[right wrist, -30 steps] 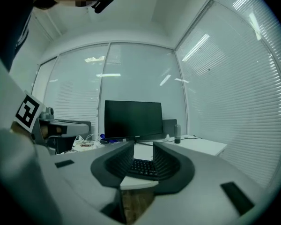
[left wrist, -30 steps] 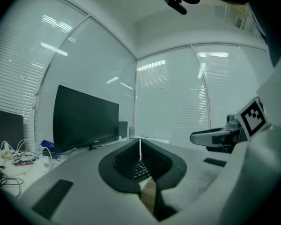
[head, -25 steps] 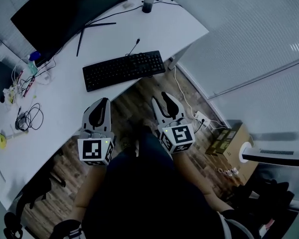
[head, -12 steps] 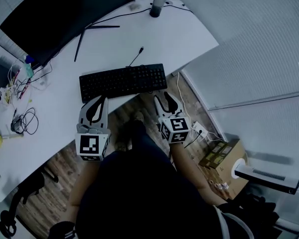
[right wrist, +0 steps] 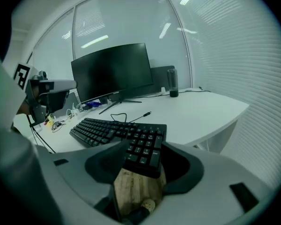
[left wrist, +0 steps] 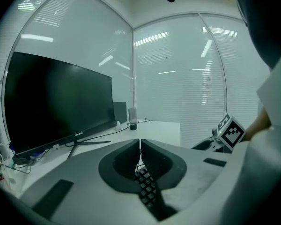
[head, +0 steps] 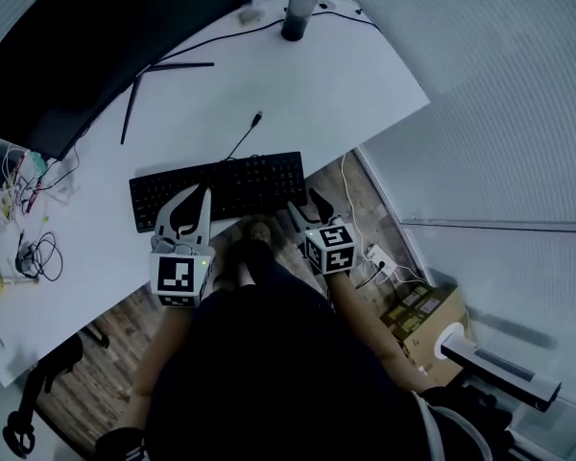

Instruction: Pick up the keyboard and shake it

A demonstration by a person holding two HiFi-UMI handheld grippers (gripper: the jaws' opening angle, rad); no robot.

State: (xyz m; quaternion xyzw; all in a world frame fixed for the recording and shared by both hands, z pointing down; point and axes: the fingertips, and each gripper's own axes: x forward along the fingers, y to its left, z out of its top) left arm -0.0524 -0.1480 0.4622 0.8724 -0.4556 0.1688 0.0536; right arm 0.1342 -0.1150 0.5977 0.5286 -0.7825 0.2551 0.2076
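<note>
approach step: keyboard (head: 216, 188) lies flat at the near edge of the surface (head: 298, 94), not yet lifted. right tool (head: 304, 203) is opening w/ keyboard's right end between its jaws, no grip yet. left tool (head: 204, 195), jaws together & empty, at keyboard's near edge. next: clamp, then lift.

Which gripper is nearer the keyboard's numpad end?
Right. The right gripper has its opening jaws either side of that end of the keyboard, not gripping; the left gripper, jaws shut, is over the other half.
</note>
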